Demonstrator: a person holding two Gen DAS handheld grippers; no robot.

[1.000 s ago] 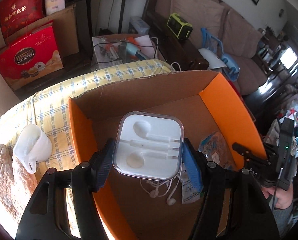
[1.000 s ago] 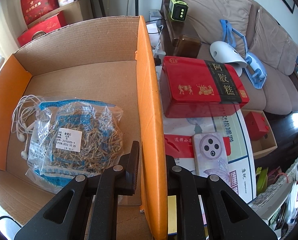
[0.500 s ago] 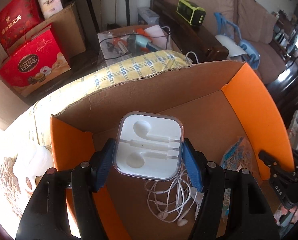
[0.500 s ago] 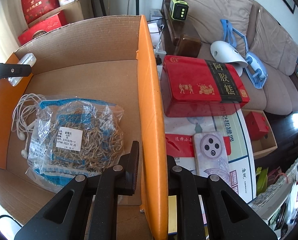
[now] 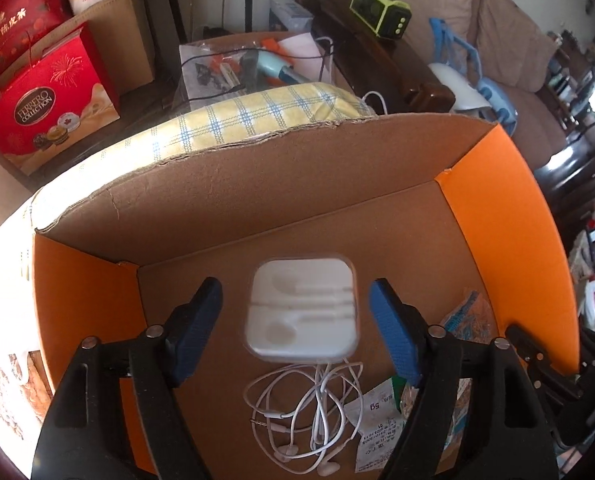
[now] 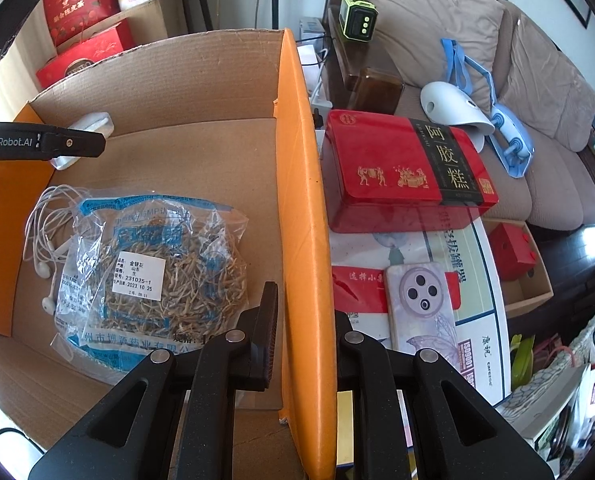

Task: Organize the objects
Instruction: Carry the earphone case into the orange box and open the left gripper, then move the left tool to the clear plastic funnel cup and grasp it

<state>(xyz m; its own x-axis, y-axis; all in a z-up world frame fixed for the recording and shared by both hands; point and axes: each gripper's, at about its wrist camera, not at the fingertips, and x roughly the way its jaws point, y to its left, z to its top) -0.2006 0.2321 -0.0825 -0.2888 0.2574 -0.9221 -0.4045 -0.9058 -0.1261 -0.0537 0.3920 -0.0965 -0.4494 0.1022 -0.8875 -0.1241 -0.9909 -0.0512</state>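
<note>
A cardboard box point(image 5: 297, 184) with orange flaps holds a white earphone case point(image 5: 302, 315), tangled white earphones point(image 5: 309, 404) and a clear bag of dried herbs point(image 6: 157, 276). My left gripper point(image 5: 295, 332) is open inside the box; the case is between its blue pads, apart from both. In the right wrist view the case point(image 6: 87, 128) sits behind the left gripper's finger. My right gripper point(image 6: 303, 340) is shut on the box's orange right flap point(image 6: 301, 208).
Right of the box lie a red tin point(image 6: 401, 168), a phone point(image 6: 419, 308) and leaflets. A sofa with a white and blue item point(image 6: 457, 108) is behind. Red gift boxes point(image 5: 45, 100) stand far left, beyond a checked cloth point(image 5: 233, 120).
My left gripper moved over into the box, opened and let go of the earphone case, which is now lower in the box. My right gripper kept its hold on the flap.
</note>
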